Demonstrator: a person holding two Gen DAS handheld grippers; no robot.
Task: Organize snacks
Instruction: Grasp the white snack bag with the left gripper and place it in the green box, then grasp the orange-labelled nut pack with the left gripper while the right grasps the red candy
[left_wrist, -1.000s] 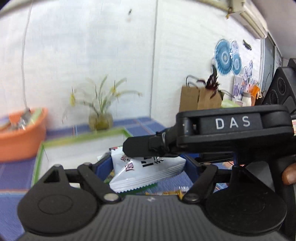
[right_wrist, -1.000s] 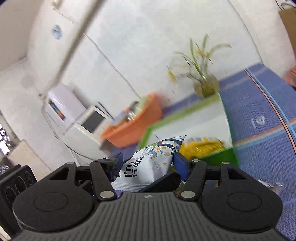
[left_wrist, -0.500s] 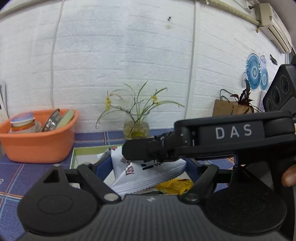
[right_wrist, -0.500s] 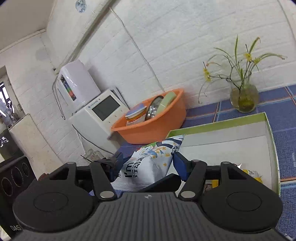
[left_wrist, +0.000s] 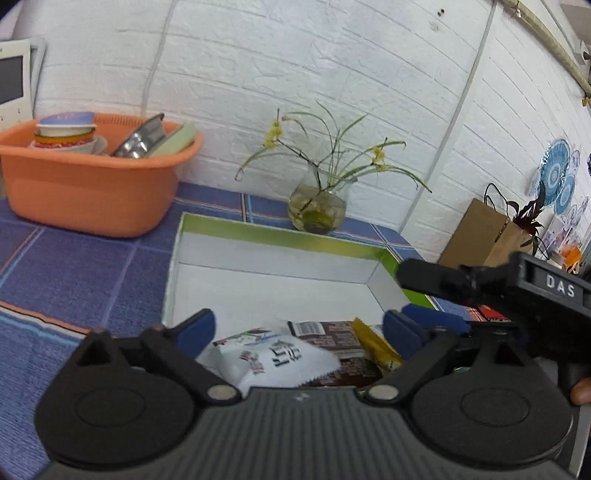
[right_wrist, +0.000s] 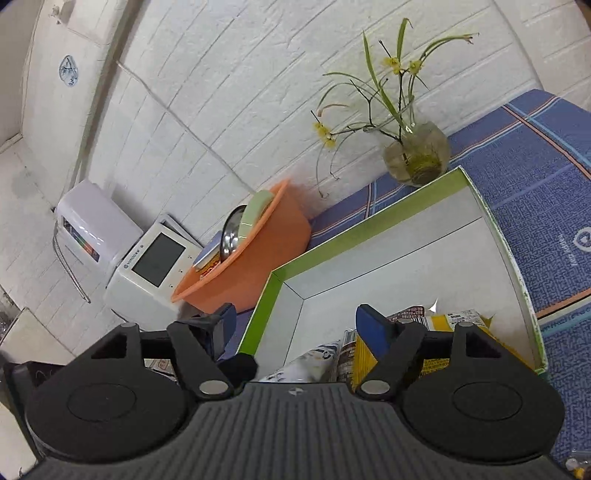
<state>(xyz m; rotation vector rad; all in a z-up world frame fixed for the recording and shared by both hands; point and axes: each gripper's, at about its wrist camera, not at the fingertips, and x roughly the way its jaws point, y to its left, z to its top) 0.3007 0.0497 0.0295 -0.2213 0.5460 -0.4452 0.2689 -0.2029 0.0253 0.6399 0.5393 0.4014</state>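
Observation:
A shallow box (left_wrist: 280, 236) with a green rim and white inside sits on the blue cloth. My left gripper (left_wrist: 297, 328) hovers over its near end, jaws opening, blue pads (left_wrist: 195, 328) wide apart. A white snack packet (left_wrist: 273, 358) lies loose below them, beside a brown packet (left_wrist: 332, 332) and a yellow one (left_wrist: 373, 345). My right gripper (right_wrist: 295, 328) is open over the same box (right_wrist: 369, 229). A blue-and-white packet (right_wrist: 314, 360) lies free beneath it, next to yellow packets (right_wrist: 439, 321). The right device's black body (left_wrist: 535, 295) shows at the left view's right edge.
An orange basin (left_wrist: 92, 192) with dishes stands left of the box. A glass vase (left_wrist: 317, 210) with flowers stands behind it by the white brick wall. A brown paper bag (left_wrist: 480, 236) is at the far right. White appliances (right_wrist: 147, 262) stand beyond the basin.
Both grippers came forward and down over the box. Each had a packet clamped between its pads; now both sets of jaws stand wide and the packets lie in the box.

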